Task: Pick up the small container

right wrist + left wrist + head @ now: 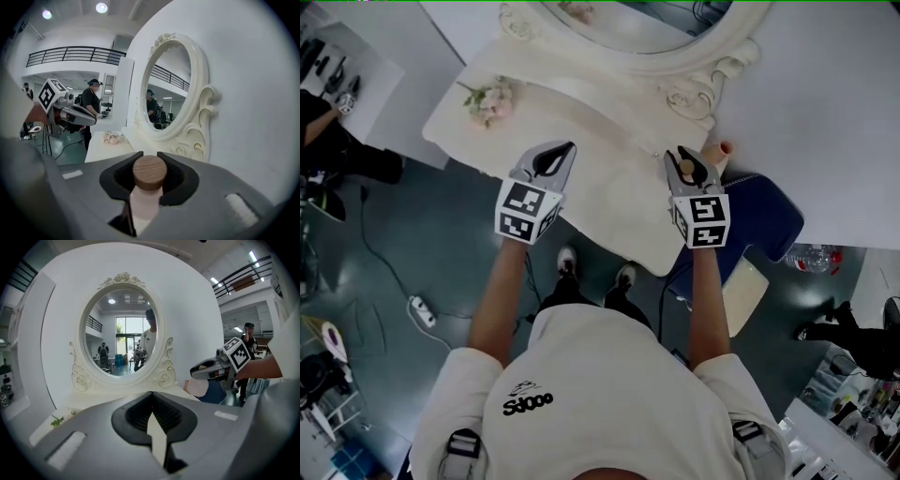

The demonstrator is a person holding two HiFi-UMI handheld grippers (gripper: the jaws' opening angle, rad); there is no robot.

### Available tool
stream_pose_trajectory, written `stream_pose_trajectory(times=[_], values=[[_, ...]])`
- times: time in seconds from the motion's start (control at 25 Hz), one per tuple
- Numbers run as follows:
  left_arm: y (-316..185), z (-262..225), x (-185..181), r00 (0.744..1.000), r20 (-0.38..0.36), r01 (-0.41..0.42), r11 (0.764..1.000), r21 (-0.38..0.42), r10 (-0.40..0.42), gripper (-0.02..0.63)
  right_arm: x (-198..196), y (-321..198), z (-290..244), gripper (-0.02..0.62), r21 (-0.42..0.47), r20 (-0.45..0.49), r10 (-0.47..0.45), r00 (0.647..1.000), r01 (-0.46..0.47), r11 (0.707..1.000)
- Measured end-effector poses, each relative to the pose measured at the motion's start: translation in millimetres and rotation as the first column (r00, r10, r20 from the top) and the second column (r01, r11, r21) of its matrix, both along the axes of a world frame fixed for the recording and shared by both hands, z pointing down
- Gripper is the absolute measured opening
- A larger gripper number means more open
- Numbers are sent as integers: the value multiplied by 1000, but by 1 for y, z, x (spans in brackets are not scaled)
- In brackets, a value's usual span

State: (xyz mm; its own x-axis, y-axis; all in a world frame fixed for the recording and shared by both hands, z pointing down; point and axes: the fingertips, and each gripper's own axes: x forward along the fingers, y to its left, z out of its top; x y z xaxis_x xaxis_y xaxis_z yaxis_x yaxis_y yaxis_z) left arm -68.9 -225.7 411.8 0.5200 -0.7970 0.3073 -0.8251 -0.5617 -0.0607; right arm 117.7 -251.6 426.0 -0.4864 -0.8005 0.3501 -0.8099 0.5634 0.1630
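the right gripper [685,159] [150,155] pinches the small pale pink container with a round brown wooden cap [149,172]. its dark pads press on the neck just under the cap, which sits between the jaw tips. in the left gripper view that gripper [212,372] stands at three o'clock, and the container's pale rounded body [198,387] hangs below its jaws, just off the table edge.

the left gripper [568,148] [151,393] has its claw pressed together at the tips, with nothing between them. in the head view it sits at nine o'clock of the right gripper, well apart from it. both are held over the front part of the cream dressing table [600,202].

the oval mirror in its carved cream frame [712,52] [123,329] [171,86] stands at twelve o'clock, at the table's back edge. a small bunch of pale pink flowers [490,101] [112,137] lies on the tabletop at ten o'clock of the left gripper. a navy blue padded seat [766,217] sits at four o'clock of the right gripper, partly under the table. on the grey-green floor a white power strip [419,307] lies at eight o'clock of the left gripper.
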Motion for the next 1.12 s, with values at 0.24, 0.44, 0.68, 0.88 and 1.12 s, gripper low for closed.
stream_pose_trajectory(times=[0.24, 0.44, 0.68, 0.88, 1.12], values=[[-42, -13, 22, 1000, 14, -25, 996, 86, 24, 20, 19, -29, -16, 91, 40, 6, 10, 1000, -10, 999], [-59, -31, 25, 998, 46, -50, 985, 164, 43, 20, 16, -38, -33, 91, 73, 26, -9, 1000, 7, 997], [-62, -65, 30, 995, 76, -84, 966, 246, 67, 20, 10, -37, -61, 91, 114, 47, -35, 998, 29, 993], [-58, -95, 29, 995, 67, -94, 942, 321, 76, 20, 1, -33, -87, 91, 163, 46, -70, 997, 61, 985], [-48, -120, 32, 995, 58, -98, 920, 380, 82, 20, -7, -24, -113, 91, 213, 35, -104, 994, 94, 972]])
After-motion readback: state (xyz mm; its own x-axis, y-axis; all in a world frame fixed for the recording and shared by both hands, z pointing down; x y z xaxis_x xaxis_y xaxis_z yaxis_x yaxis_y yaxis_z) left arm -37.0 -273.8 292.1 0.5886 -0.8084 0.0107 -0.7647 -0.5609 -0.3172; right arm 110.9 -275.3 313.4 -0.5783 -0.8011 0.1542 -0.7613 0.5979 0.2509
